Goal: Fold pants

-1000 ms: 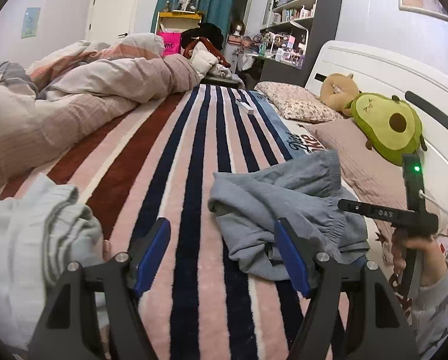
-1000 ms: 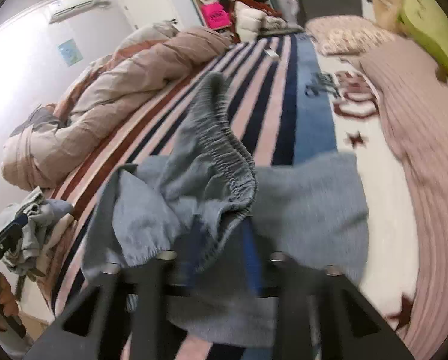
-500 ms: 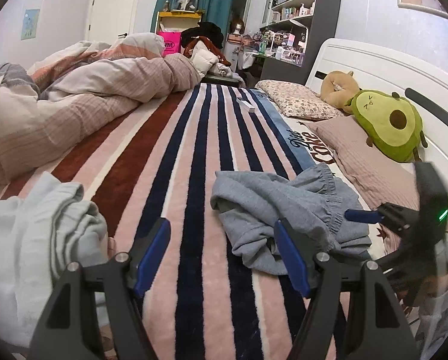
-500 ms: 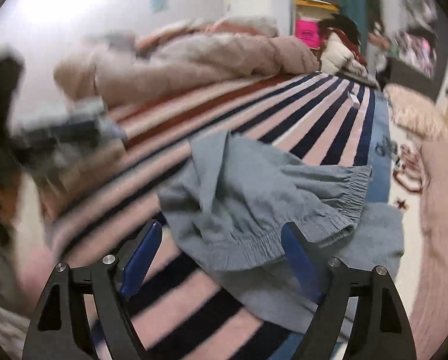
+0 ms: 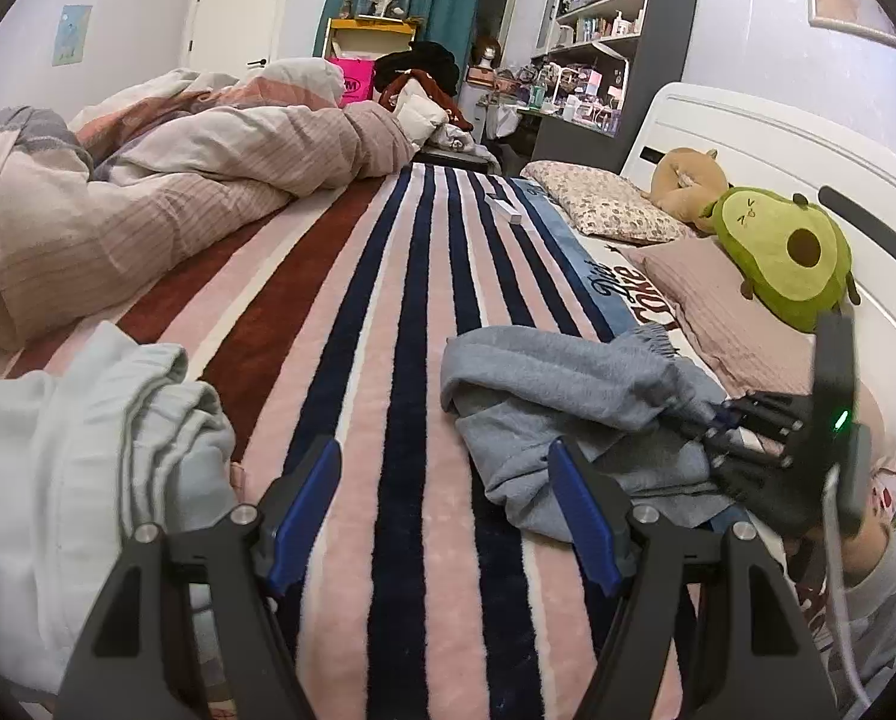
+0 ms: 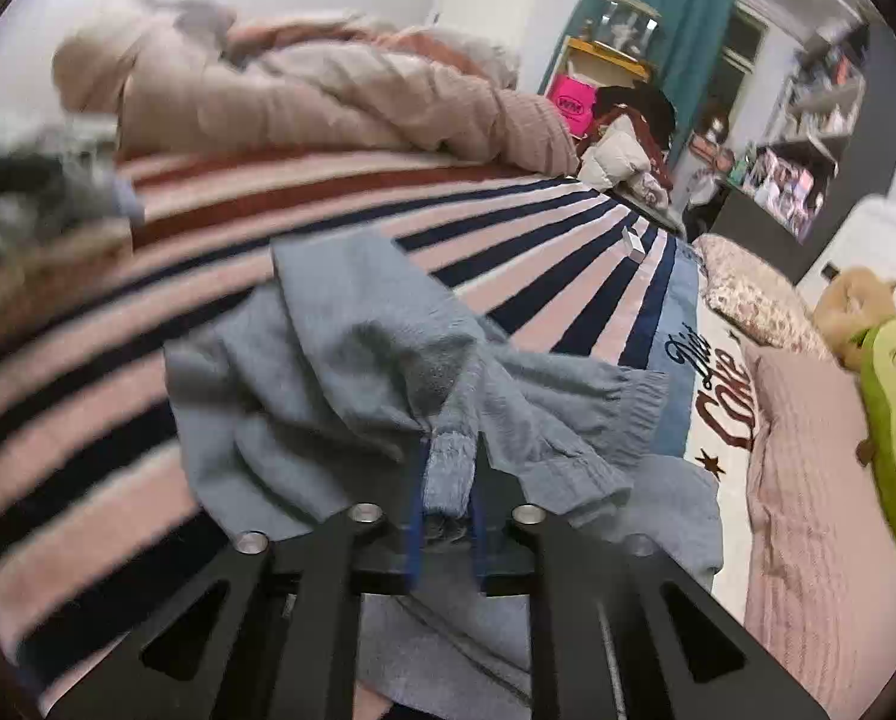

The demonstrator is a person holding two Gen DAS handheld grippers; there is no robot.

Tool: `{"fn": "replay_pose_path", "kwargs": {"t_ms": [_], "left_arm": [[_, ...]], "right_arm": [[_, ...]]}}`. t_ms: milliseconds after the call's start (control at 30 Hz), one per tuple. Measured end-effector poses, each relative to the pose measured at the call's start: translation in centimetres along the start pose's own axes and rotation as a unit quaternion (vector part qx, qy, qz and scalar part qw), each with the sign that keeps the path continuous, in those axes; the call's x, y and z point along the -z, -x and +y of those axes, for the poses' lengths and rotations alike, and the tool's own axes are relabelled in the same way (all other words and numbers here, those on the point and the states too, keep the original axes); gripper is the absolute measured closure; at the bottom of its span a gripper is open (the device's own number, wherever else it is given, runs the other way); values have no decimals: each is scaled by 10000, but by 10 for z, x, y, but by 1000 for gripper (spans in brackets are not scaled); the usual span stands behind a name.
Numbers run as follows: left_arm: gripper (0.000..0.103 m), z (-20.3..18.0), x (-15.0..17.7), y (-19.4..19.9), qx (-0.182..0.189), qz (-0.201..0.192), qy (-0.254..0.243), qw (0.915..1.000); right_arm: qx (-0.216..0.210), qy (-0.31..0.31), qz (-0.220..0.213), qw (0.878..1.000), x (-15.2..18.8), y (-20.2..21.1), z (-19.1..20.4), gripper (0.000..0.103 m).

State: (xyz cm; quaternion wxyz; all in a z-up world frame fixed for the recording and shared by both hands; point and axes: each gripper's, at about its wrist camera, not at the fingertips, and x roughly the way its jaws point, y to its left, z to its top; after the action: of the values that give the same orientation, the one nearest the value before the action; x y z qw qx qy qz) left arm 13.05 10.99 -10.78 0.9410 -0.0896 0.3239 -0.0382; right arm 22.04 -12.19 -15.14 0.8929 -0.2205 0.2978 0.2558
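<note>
Grey-blue pants (image 5: pixel 574 402) lie crumpled on the striped blanket (image 5: pixel 424 312), right of centre in the left wrist view. My left gripper (image 5: pixel 445 495) is open and empty, just above the blanket, short of the pants' left edge. My right gripper (image 6: pixel 447 483) is shut on a bunched fold of the pants (image 6: pixel 352 372) near the elastic waistband (image 6: pixel 640 414). In the left wrist view the right gripper (image 5: pixel 712 420) comes in from the right, its tips buried in the cloth.
A pile of pale clothes (image 5: pixel 70 468) lies at my left. A rumpled duvet (image 5: pixel 148 198) covers the far left of the bed. Pillows (image 5: pixel 730 312) and an avocado plush (image 5: pixel 784 252) line the headboard at right. A small white box (image 5: pixel 504 208) lies far up the blanket.
My right gripper was open half a second ago and has closed on a fold of the pants. The pants have settled flatter on the blanket. My left gripper has hardly moved.
</note>
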Motion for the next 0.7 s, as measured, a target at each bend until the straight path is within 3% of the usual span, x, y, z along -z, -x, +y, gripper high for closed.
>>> {"fn": "replay_pose_path", "kwargs": {"t_ms": [100, 433, 567, 700], "left_arm": [[35, 4, 1, 4, 98, -47, 22, 9999], [35, 8, 3, 21, 429, -133, -136, 9989], [35, 9, 0, 20, 496, -141, -75, 9986], [35, 4, -3, 11, 470, -73, -96, 9988]], "right_arm": [[-467, -391, -9, 9981, -26, 17, -11, 99], [-864, -797, -45, 9931, -107, 98, -9, 100], [-719, -921, -61, 9931, -127, 123, -19, 100], [-315, -1375, 195, 9898, -119, 102, -64, 100]]}}
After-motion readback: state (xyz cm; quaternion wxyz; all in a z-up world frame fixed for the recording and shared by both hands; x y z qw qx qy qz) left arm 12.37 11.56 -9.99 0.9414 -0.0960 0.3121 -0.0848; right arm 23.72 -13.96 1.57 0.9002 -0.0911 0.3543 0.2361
